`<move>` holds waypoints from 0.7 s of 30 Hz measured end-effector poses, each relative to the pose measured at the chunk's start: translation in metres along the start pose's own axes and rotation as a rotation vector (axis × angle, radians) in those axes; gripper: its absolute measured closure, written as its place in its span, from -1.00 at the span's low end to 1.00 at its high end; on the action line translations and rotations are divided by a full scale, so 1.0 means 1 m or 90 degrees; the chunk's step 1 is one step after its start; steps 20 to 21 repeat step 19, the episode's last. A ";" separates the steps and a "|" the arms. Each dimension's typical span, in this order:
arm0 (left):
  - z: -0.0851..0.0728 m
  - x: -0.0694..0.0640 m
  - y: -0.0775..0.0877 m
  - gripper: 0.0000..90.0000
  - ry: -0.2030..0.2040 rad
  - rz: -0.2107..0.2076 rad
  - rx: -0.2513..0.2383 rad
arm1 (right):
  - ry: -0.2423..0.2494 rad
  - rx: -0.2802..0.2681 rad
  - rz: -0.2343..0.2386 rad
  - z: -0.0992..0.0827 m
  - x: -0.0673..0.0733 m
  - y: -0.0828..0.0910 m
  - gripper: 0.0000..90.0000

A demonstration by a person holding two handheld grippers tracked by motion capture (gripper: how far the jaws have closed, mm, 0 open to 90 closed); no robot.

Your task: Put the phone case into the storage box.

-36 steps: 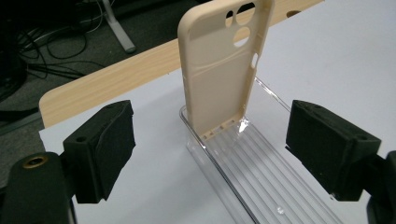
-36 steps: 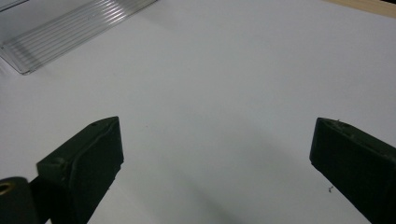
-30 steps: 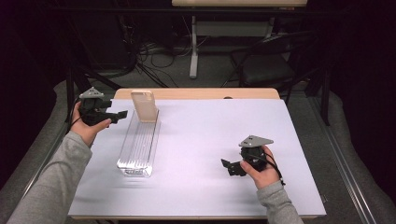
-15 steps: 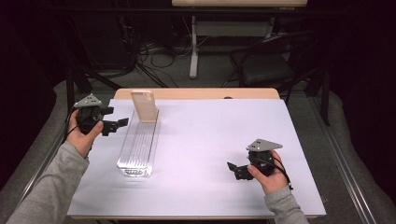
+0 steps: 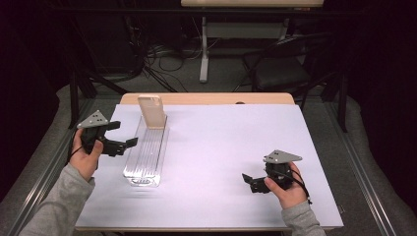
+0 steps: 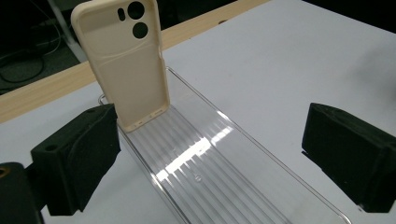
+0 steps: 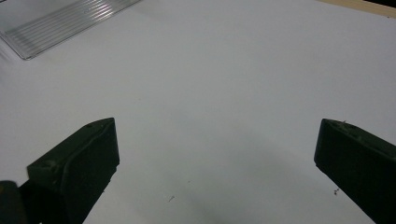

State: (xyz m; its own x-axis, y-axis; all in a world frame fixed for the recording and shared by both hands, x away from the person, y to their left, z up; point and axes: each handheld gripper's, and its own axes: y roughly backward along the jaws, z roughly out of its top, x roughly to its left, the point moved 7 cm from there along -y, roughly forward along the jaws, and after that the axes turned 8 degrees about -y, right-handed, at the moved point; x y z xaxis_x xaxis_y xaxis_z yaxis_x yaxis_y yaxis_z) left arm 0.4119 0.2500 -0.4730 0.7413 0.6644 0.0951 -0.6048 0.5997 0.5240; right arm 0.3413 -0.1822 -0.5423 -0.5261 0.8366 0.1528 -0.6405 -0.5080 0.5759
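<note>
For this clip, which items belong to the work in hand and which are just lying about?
In the job:
- cream phone case, standing upright at the far end of the tray
- clear ribbed tray
- left tool, open beside the tray, jaws just opening wider, nothing between them

Lying about:
- right tool, open over bare table
- chair and cables behind the table
</note>
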 end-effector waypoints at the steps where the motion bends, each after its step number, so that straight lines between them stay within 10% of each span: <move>1: -0.002 -0.002 0.001 -0.91 0.000 0.000 -0.002 | 0.000 -0.001 0.000 -0.001 0.000 0.001 -1.00; 21: -0.024 -0.022 0.007 -0.99 0.005 -0.003 -0.006 | -0.009 -0.007 0.006 -0.003 -0.002 0.008 -1.00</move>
